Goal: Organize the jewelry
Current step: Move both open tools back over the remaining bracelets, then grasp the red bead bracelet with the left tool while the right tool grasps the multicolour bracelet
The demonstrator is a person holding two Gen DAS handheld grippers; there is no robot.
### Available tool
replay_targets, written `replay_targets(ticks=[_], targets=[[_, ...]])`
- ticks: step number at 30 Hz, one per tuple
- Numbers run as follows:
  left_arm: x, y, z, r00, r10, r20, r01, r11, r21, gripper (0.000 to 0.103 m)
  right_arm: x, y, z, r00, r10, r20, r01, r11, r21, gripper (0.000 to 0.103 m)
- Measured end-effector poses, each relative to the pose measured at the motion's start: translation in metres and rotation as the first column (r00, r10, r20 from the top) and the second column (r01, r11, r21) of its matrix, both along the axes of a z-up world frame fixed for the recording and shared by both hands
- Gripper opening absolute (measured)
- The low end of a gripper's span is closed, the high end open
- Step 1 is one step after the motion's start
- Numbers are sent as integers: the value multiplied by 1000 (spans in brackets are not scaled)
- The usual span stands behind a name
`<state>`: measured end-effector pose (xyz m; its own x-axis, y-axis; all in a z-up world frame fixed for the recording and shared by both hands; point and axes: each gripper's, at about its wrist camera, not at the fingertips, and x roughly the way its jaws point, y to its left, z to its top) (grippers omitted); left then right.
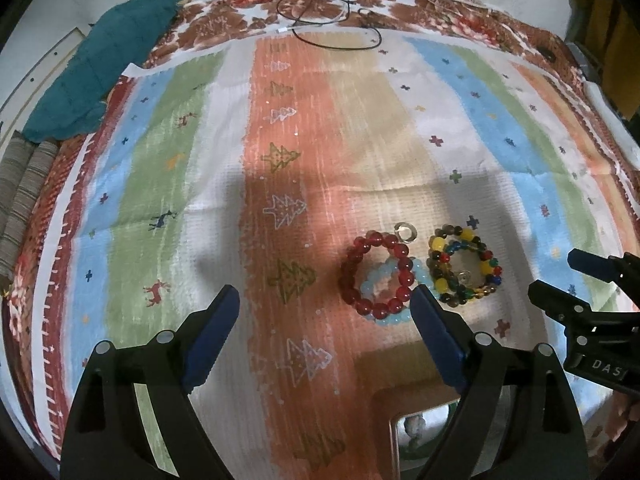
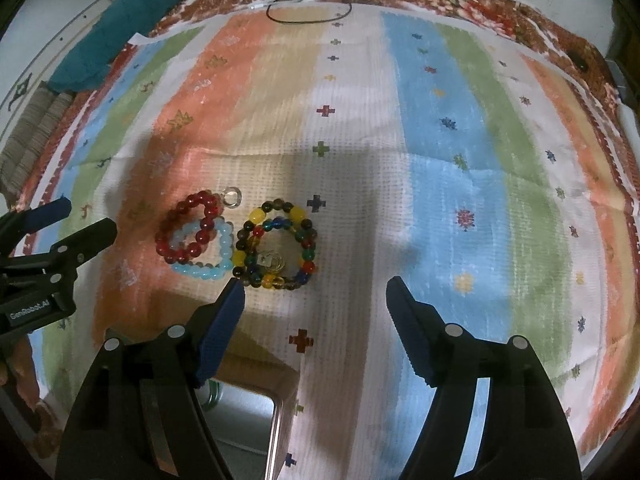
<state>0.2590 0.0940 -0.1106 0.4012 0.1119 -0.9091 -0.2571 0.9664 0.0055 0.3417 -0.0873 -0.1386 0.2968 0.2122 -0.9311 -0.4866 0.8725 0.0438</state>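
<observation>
A red bead bracelet [image 1: 376, 276] [image 2: 188, 228] lies on the striped cloth, overlapping a light blue bead bracelet [image 1: 420, 270] [image 2: 208, 268]. A multicoloured bead bracelet [image 1: 464, 268] [image 2: 276, 240] lies right of them, with a small metal ring [image 2: 274, 260] inside it. A clear ring [image 1: 406, 232] [image 2: 232, 196] lies just behind the red one. My left gripper [image 1: 324, 300] is open and empty, just left of the bracelets. My right gripper [image 2: 316, 292] is open and empty, just in front of the multicoloured bracelet.
A metal tray [image 1: 394, 440] [image 2: 276, 432] sits at the near edge below the grippers. A teal cloth [image 1: 96, 68] lies at the far left. Black and white cables [image 1: 332, 12] lie at the far edge of the cloth.
</observation>
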Motion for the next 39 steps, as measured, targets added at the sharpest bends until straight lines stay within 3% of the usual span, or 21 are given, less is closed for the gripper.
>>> replay_targets(ticks=[16,26,37,39], targets=[[28,4,-35,997,-31,-76,31,1000,-2,79,20,11,-24,999,7,-40,-8,999,-37,72],[41,9,-51,993,-47,-109,46,999,-11,68,30,21,-38,998,16,-68,-20,998,-57,55],[54,9,-68,986,-68,-152,65,998,-21,61,37,32,-54,994,43,-105,-51,996,-69,26],[55,8,-73,983,-74,-166,73,997,-15,54,39,33,-57,993,47,-112,-55,996,-73,21]])
